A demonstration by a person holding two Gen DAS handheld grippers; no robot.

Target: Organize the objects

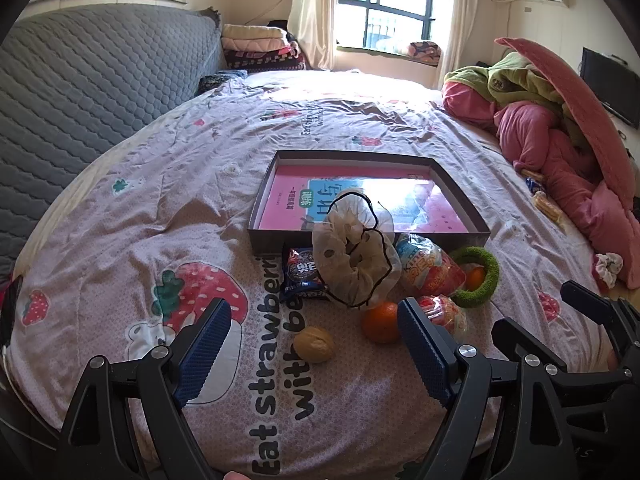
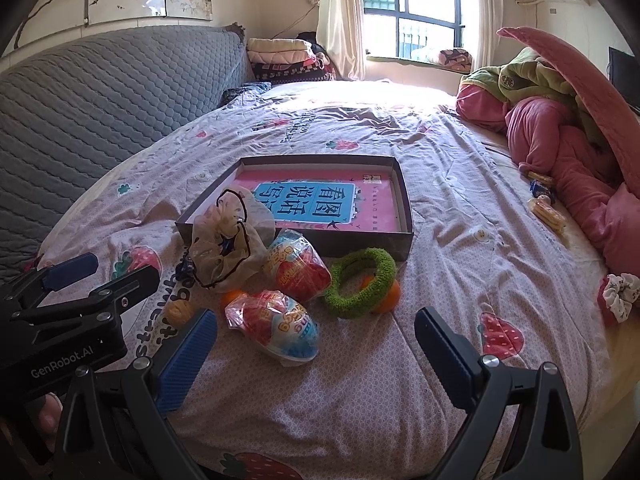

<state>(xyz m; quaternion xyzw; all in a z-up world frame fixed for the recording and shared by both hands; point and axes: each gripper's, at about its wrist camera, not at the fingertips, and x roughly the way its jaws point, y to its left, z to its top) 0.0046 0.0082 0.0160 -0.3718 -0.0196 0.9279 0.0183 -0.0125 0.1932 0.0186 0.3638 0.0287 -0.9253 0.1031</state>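
- Two sets of tongs, left tongs (image 1: 314, 354) and right tongs (image 2: 316, 344), are hovering spread wide and empty over the bed (image 2: 460, 240).
- Loose things are lying in a heap just before the box (image 2: 406, 204), which is holding a pink book (image 2: 376, 204).
- The walnut (image 1: 314, 343) and orange (image 1: 380, 322) are likely rolling on the soft sheet if nudged.
- The snack bags (image 2: 276, 326) are crinkly, risking a slipping pinch.
- The gauzy scrunchie (image 1: 352, 256) is leaning on the box wall, liable to snag.

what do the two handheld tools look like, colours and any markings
Both are black angular frames with silver screws and ribbed blue pads on the fingers. The left tool and right tool match. White lettering "GenRobot.AI" marks the left tool's body, seen from the right wrist view. No cables or sleeves show.
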